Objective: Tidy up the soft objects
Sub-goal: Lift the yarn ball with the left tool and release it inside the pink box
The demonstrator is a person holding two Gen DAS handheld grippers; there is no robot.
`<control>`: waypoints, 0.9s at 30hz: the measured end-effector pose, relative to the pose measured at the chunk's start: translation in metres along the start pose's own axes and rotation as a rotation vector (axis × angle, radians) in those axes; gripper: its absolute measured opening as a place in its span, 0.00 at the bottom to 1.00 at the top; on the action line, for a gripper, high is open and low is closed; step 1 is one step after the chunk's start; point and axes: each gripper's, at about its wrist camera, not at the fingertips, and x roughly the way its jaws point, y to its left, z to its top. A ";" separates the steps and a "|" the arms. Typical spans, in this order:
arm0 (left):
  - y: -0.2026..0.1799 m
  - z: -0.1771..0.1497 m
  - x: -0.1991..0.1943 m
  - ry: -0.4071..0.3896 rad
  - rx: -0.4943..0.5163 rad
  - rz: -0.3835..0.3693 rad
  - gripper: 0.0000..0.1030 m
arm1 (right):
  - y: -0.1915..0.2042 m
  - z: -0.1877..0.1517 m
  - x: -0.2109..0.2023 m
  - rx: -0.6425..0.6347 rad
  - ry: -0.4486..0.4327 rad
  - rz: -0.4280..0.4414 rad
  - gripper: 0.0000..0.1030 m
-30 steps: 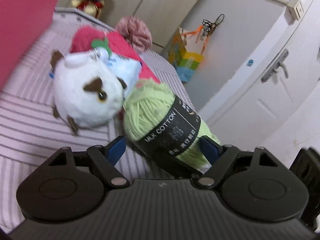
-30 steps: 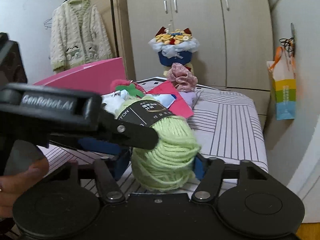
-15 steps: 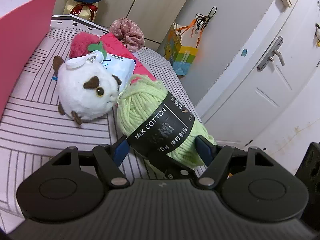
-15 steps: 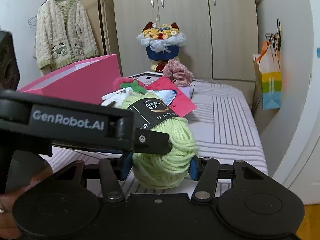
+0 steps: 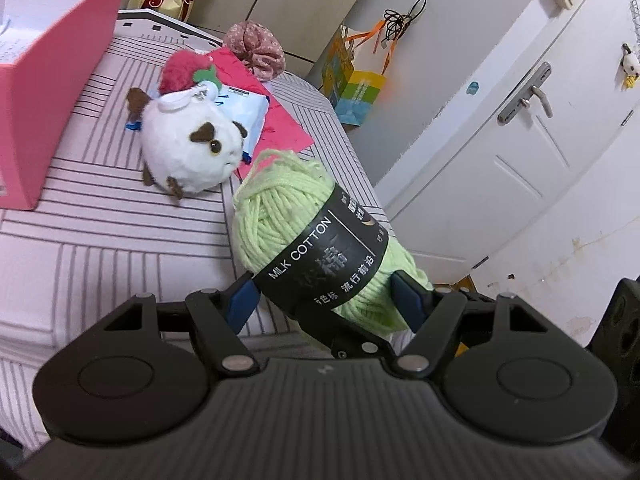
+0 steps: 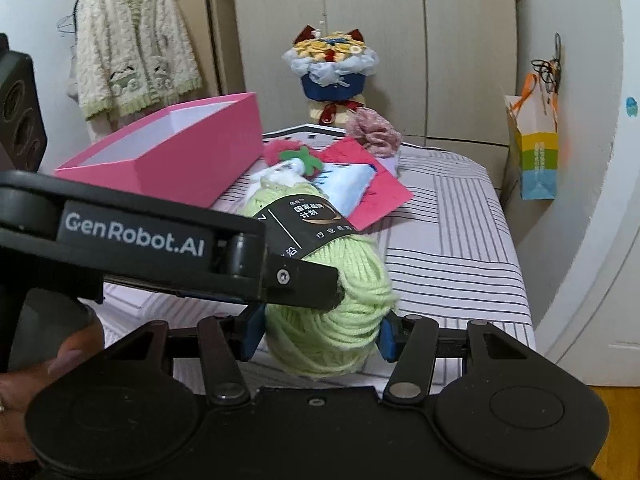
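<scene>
1. A ball of light green yarn (image 5: 308, 236) with a black "MILK COTTON" paper band is held in the air above the near edge of a bed with a striped sheet (image 5: 104, 236).
2. The left claw (image 5: 322, 300) grips the yarn at the band, its blue pads pressed into both sides of the ball.
3. The right claw (image 6: 320, 334) is closed on the lower, rounded end of the same ball of yarn (image 6: 332, 312), blue pads squeezing it from each side.
4. In the right wrist view, the black body of the left tool, lettered "GenRobot.AI", crosses in from the left, and one of its fingers (image 6: 304, 280) lies against the yarn.
5. A white plush toy (image 5: 192, 152) with brown ears and patches lies on the sheet beyond the yarn, apart from it.
6. A red fuzzy strawberry toy (image 5: 182, 72) with a green leaf sits right behind the plush.
7. A white and blue packet (image 5: 244, 110) rests on a red card (image 5: 280, 124), both just beside the plush.
8. An open pink box (image 6: 192, 160) stands on the far left part of the bed.
9. A pink floral scrunchie (image 5: 256, 48) lies at the far edge of the bed, behind the red card.
</scene>
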 end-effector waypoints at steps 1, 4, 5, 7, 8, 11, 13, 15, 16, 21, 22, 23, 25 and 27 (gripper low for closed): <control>0.000 -0.002 -0.006 -0.006 0.004 -0.007 0.69 | 0.004 0.001 -0.003 -0.007 -0.002 -0.001 0.58; 0.002 -0.008 -0.024 -0.029 0.005 -0.016 0.69 | 0.017 0.003 -0.014 -0.046 -0.008 0.003 0.58; 0.003 -0.010 -0.030 -0.034 0.005 -0.014 0.69 | 0.022 0.004 -0.018 -0.056 -0.004 0.008 0.58; 0.004 -0.013 -0.043 -0.043 0.002 -0.003 0.69 | 0.031 0.007 -0.023 -0.071 0.005 0.019 0.58; 0.004 -0.013 -0.048 -0.048 0.001 0.002 0.69 | 0.035 0.008 -0.025 -0.074 0.006 0.027 0.58; 0.007 -0.014 -0.068 -0.073 0.010 0.020 0.69 | 0.049 0.014 -0.032 -0.085 0.001 0.057 0.58; 0.010 -0.014 -0.084 -0.099 0.023 0.027 0.69 | 0.058 0.019 -0.035 -0.094 -0.012 0.081 0.59; 0.014 -0.012 -0.098 -0.133 0.035 0.032 0.69 | 0.069 0.025 -0.039 -0.107 -0.036 0.109 0.59; 0.016 -0.011 -0.105 -0.154 0.040 0.035 0.69 | 0.073 0.028 -0.040 -0.113 -0.048 0.119 0.59; 0.027 0.000 -0.133 -0.221 0.063 0.067 0.69 | 0.097 0.047 -0.039 -0.159 -0.096 0.157 0.59; 0.030 0.005 -0.137 -0.228 0.065 0.071 0.69 | 0.101 0.051 -0.037 -0.169 -0.103 0.163 0.59; 0.033 0.010 -0.142 -0.236 0.069 0.075 0.69 | 0.106 0.056 -0.035 -0.180 -0.113 0.169 0.59; 0.042 0.019 -0.148 -0.255 0.078 0.087 0.69 | 0.114 0.064 -0.029 -0.206 -0.139 0.175 0.59; 0.050 0.030 -0.153 -0.266 0.072 0.105 0.69 | 0.120 0.076 -0.018 -0.209 -0.149 0.196 0.59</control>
